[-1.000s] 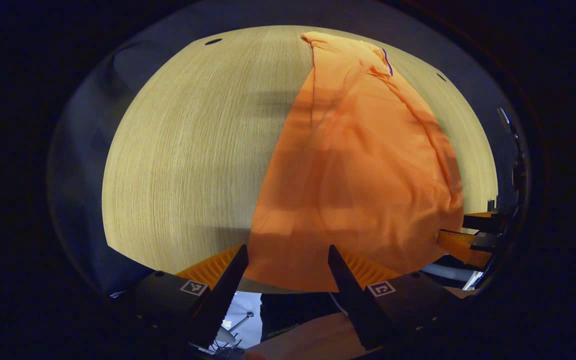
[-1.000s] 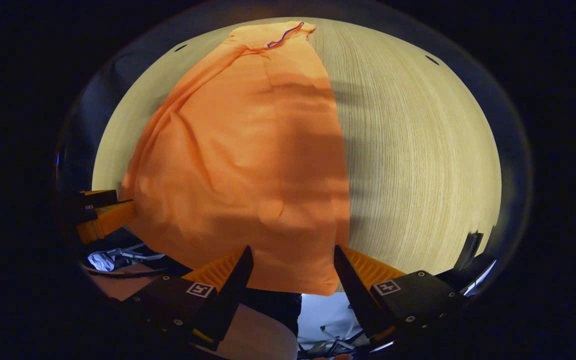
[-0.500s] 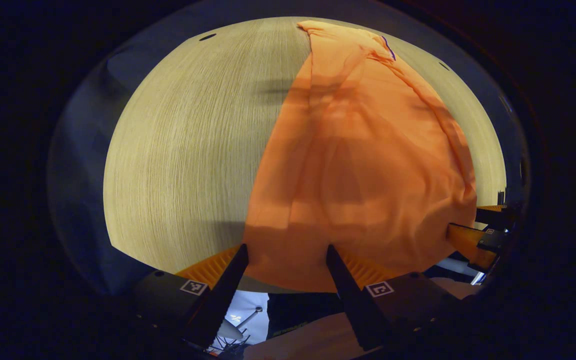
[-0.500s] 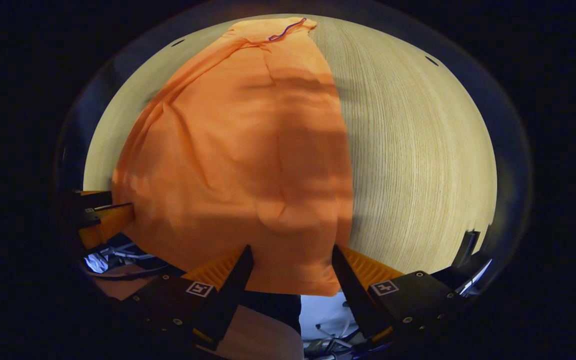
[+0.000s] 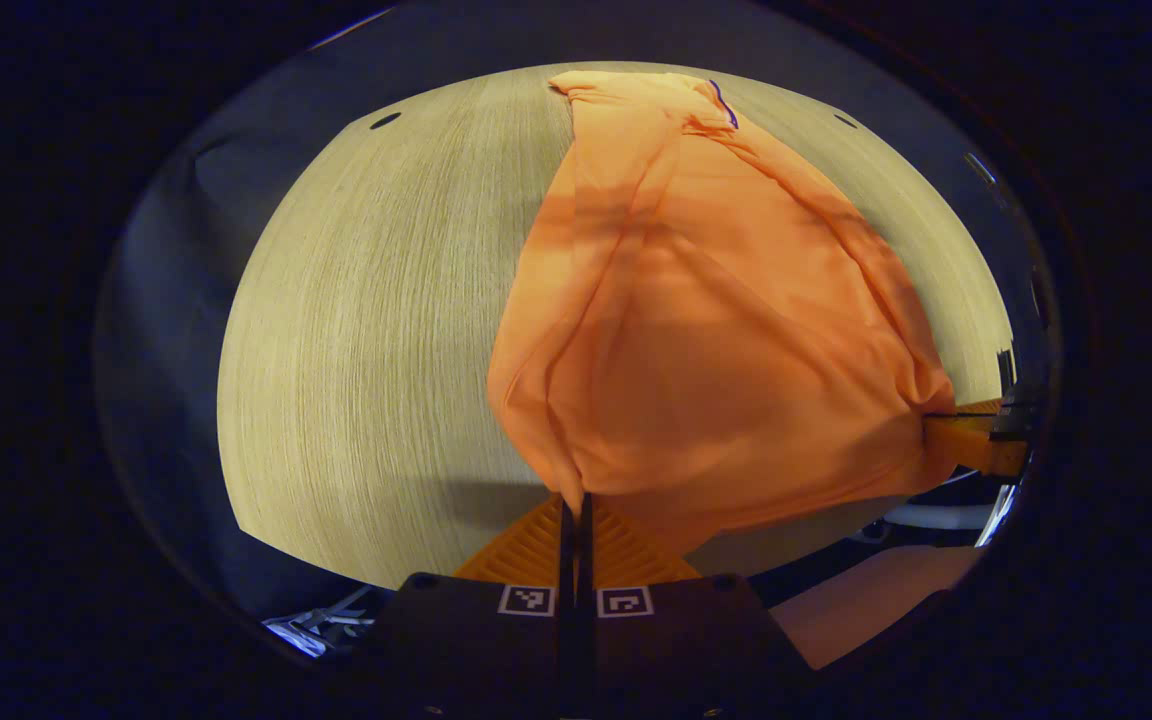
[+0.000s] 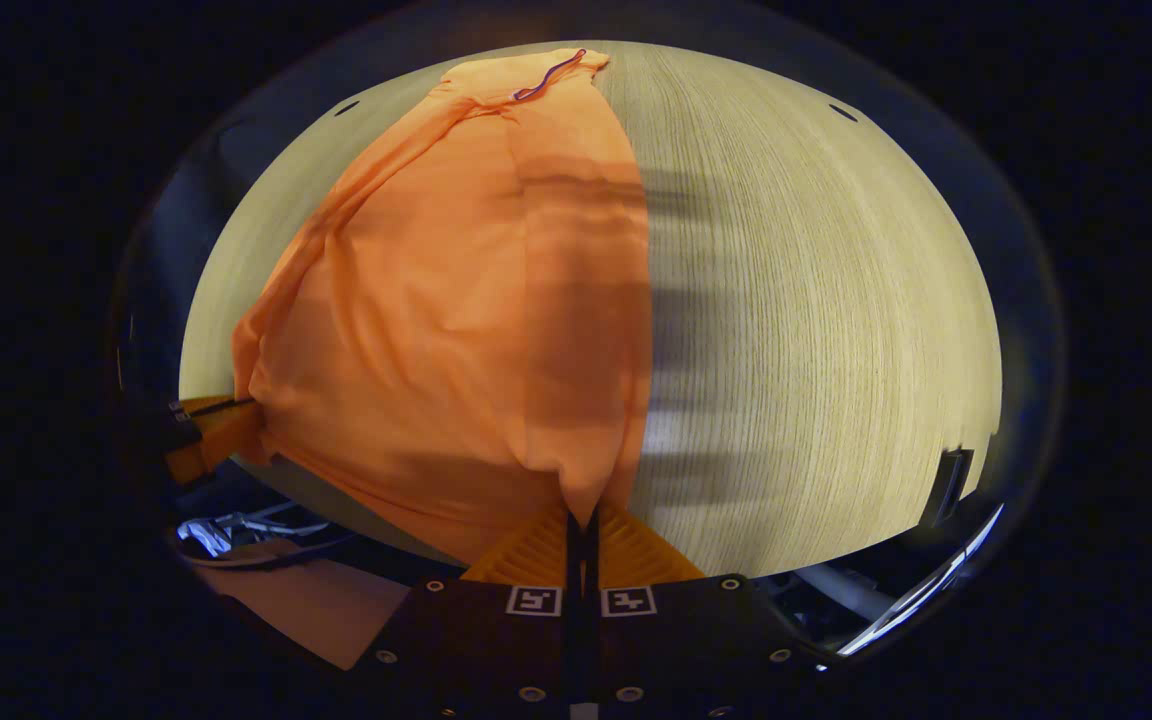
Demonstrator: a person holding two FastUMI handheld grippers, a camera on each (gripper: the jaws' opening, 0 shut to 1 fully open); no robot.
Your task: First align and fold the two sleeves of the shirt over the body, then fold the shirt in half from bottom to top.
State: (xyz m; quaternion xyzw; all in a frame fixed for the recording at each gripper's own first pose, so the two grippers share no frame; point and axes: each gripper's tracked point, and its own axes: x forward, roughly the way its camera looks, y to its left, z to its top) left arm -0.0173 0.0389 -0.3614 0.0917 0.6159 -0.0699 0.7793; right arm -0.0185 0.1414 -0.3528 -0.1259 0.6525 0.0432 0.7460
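Both grippers, spread wide over the shirt's bottom hem half a second ago, are now clamped onto it, and the hem has bunched and lifted where they grip. In the left gripper view, the left gripper [image 5: 574, 505] has its two fingers pressed together on a pinch of the orange shirt [image 5: 706, 330] at the near left corner of the hem, the cloth drawn up into a peak at the fingertips. In the right gripper view, the right gripper [image 6: 581, 520] is likewise clenched on the near right corner of the shirt [image 6: 456, 320], fabric gathered between its closed fingers. Each view also catches the other gripper at the frame's edge, holding the opposite hem corner: the right gripper [image 5: 971, 440] at the right edge of the left gripper view, the left gripper [image 6: 211, 435] at the left edge of the right gripper view. Between the two grips the hem sags in a shallow curve above the table's near edge. Beyond, the shirt stretches away along the pale wood-grain table [image 6: 816, 300], narrowing toward its collar [image 6: 546, 75] at the far end, where a dark trim line shows. Finger-like shadows fall across cloth and tabletop.
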